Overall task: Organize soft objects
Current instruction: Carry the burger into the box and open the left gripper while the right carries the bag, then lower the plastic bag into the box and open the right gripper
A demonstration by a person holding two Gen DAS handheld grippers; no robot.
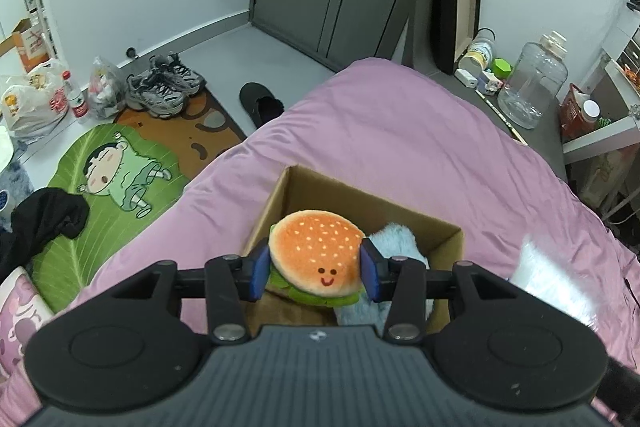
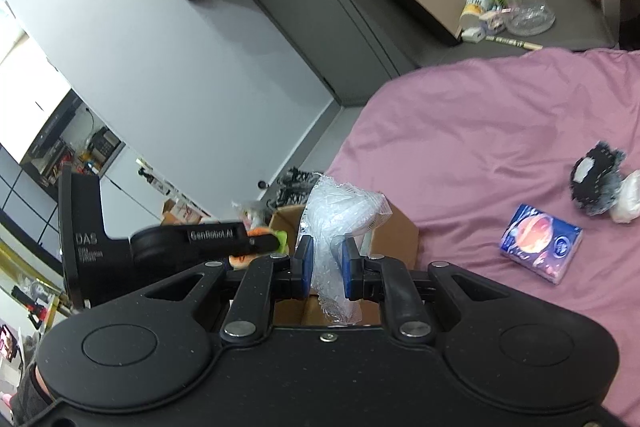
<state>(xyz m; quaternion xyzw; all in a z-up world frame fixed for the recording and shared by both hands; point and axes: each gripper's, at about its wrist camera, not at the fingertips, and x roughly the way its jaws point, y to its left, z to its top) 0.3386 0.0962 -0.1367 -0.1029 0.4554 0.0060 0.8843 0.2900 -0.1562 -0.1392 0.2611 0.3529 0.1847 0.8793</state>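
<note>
My left gripper [image 1: 314, 271] is shut on a plush hamburger [image 1: 316, 255] with a smiling face, held over the open cardboard box [image 1: 360, 195] on the pink bed. A light blue fluffy toy [image 1: 396, 239] lies in the box. My right gripper [image 2: 325, 267] is shut on a crumpled piece of clear bubble wrap [image 2: 340, 215], held above the same box [image 2: 396, 231]. The left gripper body [image 2: 160, 243] with the hamburger shows to the left in the right wrist view.
On the pink bed cover [image 2: 480, 131] lie a blue tissue pack [image 2: 540, 243], a black-and-grey fluffy item [image 2: 596, 183] and a white soft item [image 2: 630, 195]. Shoes [image 1: 168, 87], bags [image 1: 36, 103] and a green mat [image 1: 112, 179] are on the floor to the left. A clear jug [image 1: 532, 83] stands beyond the bed.
</note>
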